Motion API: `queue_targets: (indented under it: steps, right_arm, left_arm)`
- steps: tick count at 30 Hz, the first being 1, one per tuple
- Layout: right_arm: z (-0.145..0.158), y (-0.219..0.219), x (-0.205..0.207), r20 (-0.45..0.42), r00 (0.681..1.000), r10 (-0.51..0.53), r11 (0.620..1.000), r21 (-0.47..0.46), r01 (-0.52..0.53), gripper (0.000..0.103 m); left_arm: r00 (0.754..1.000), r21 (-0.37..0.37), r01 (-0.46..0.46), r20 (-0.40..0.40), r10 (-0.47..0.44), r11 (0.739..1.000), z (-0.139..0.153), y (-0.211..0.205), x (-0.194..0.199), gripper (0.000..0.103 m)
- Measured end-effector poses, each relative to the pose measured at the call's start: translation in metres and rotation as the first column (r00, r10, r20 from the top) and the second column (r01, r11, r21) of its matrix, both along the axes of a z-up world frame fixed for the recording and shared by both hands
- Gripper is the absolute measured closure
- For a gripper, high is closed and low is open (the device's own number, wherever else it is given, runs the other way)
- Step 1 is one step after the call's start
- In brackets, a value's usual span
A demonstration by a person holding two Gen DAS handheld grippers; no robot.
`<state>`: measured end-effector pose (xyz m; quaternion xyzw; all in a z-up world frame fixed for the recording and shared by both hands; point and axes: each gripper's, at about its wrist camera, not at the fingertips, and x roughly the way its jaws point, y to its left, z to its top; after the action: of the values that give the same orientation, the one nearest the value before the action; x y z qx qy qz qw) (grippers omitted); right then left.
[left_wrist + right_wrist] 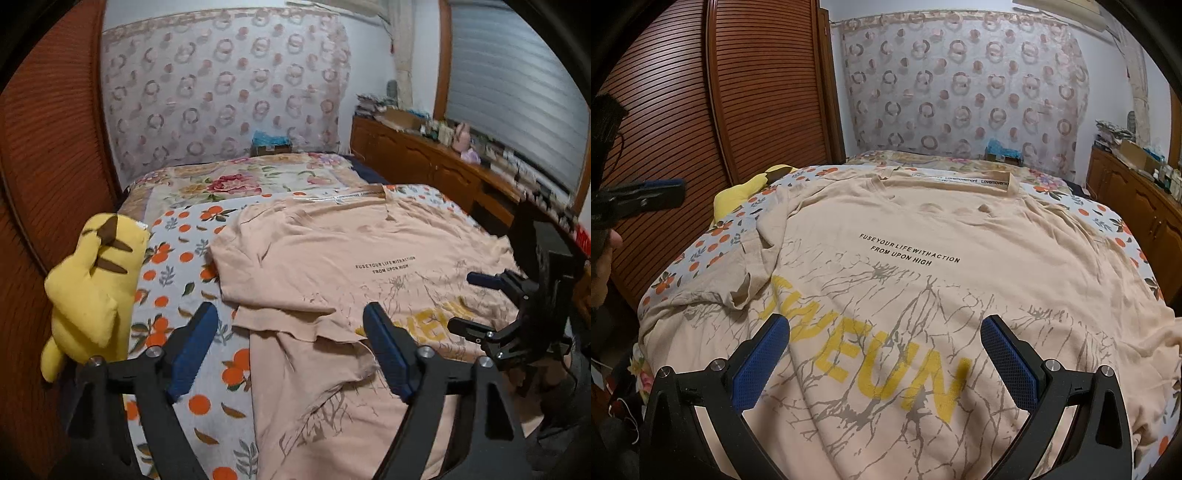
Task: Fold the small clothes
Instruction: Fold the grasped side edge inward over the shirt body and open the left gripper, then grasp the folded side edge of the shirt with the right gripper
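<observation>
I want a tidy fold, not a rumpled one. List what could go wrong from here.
1. The left sleeve lies folded in but crumpled; it may set creases into the T-shirt.
2. The left gripper is open and empty, so the sleeve could slip back out.
3. The yellow plush toy sits close beside the shirt's edge and could snag a sideways fold.

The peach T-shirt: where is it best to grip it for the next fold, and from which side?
Probably the right sleeve edge of the peach T-shirt, approached from the right side: the left sleeve is already folded in, while the right one lies flat and free.
</observation>
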<state>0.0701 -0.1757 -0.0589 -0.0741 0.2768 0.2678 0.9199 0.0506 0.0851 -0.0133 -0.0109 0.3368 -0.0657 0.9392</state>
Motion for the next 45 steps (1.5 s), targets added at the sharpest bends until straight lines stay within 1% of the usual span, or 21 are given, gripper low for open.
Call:
queue_targets:
  steps: [2, 6, 9, 11, 13, 14, 15, 18, 20, 22, 24, 27, 29, 32, 35, 38, 42, 43, 45]
  right_arm:
    - [-0.001, 0.001, 0.000, -0.002, 1.000, 0.001, 1.000, -0.003, -0.001, 0.000]
    - [0.001, 0.002, 0.001, 0.000, 1.000, 0.001, 1.000, -0.015, -0.001, 0.000]
    - [0.005, 0.006, -0.001, 0.013, 1.000, 0.025, 0.999, -0.033, -0.025, 0.002]
    - [0.011, 0.012, -0.003, 0.020, 0.998, 0.067, 0.997, -0.043, -0.066, 0.007]
    - [0.021, 0.021, -0.005, 0.026, 0.993, 0.113, 0.993, -0.044, -0.111, 0.019]
    - [0.027, 0.026, -0.006, 0.031, 0.990, 0.137, 0.990, -0.043, -0.135, 0.021]
    - [0.031, 0.029, -0.006, 0.037, 0.987, 0.155, 0.987, -0.041, -0.153, 0.027]
    - [0.045, 0.052, -0.002, 0.053, 0.970, 0.237, 0.971, -0.038, -0.235, 0.033]
    - [0.047, 0.071, 0.004, 0.044, 0.955, 0.292, 0.956, -0.041, -0.290, 0.038]
    - [0.046, 0.092, 0.011, 0.020, 0.938, 0.347, 0.937, -0.043, -0.346, 0.050]
    - [0.042, 0.118, 0.018, -0.020, 0.916, 0.401, 0.914, -0.051, -0.401, 0.056]
    - [0.032, 0.153, 0.028, -0.068, 0.891, 0.449, 0.888, -0.078, -0.453, 0.060]
    - [0.023, 0.175, 0.033, -0.101, 0.878, 0.468, 0.873, -0.098, -0.477, 0.061]
    - [0.008, 0.201, 0.045, -0.143, 0.867, 0.478, 0.856, -0.146, -0.496, 0.061]
    - [-0.006, 0.221, 0.058, -0.163, 0.871, 0.463, 0.841, -0.231, -0.490, 0.061]
    - [-0.011, 0.238, 0.070, -0.146, 0.883, 0.447, 0.835, -0.287, -0.470, 0.069]
    - [-0.011, 0.248, 0.070, -0.116, 0.893, 0.434, 0.829, -0.335, -0.447, 0.094]
    - [-0.011, 0.249, 0.069, -0.112, 0.893, 0.435, 0.829, -0.337, -0.446, 0.097]
    - [-0.004, 0.243, 0.066, -0.086, 0.897, 0.435, 0.846, -0.304, -0.439, 0.098]
  left_arm:
    - [1.000, -0.013, -0.022, 0.001, 0.022, 1.000, -0.004, 0.005, -0.003, 0.021]
    - [0.995, -0.032, -0.094, 0.024, 0.094, 0.995, -0.011, 0.016, -0.018, 0.021]
    - [0.991, -0.053, -0.121, 0.045, 0.123, 0.991, -0.014, 0.024, -0.028, 0.021]
    - [0.987, -0.059, -0.149, 0.059, 0.153, 0.987, -0.014, 0.031, -0.036, 0.021]
    - [0.982, -0.063, -0.170, 0.067, 0.175, 0.983, -0.014, 0.036, -0.040, 0.021]
    - [0.980, -0.067, -0.179, 0.072, 0.184, 0.982, -0.014, 0.038, -0.043, 0.021]
    - [0.979, -0.067, -0.185, 0.074, 0.190, 0.980, -0.014, 0.041, -0.044, 0.021]
    - [0.975, -0.059, -0.203, 0.081, 0.208, 0.977, -0.015, 0.046, -0.048, 0.021]
    - [0.972, -0.055, -0.216, 0.084, 0.220, 0.975, -0.016, 0.050, -0.051, 0.021]
    - [0.970, -0.063, -0.223, 0.086, 0.228, 0.973, -0.017, 0.055, -0.054, 0.021]
    - [0.968, -0.065, -0.232, 0.088, 0.237, 0.971, -0.017, 0.059, -0.055, 0.021]
    - [0.966, -0.062, -0.240, 0.088, 0.245, 0.969, -0.019, 0.062, -0.057, 0.021]
    - [0.965, -0.063, -0.244, 0.086, 0.249, 0.968, -0.020, 0.065, -0.059, 0.021]
    - [0.965, -0.067, -0.246, 0.078, 0.251, 0.967, -0.024, 0.066, -0.060, 0.021]
    - [0.966, -0.071, -0.243, 0.067, 0.248, 0.967, -0.030, 0.066, -0.060, 0.021]
    - [0.968, -0.076, -0.238, 0.060, 0.243, 0.968, -0.033, 0.067, -0.060, 0.021]
    - [0.971, -0.076, -0.228, 0.050, 0.232, 0.971, -0.037, 0.063, -0.059, 0.021]
    - [0.972, -0.077, -0.227, 0.050, 0.231, 0.971, -0.037, 0.062, -0.058, 0.021]
    - [0.973, -0.079, -0.223, 0.049, 0.227, 0.972, -0.038, 0.061, -0.059, 0.021]
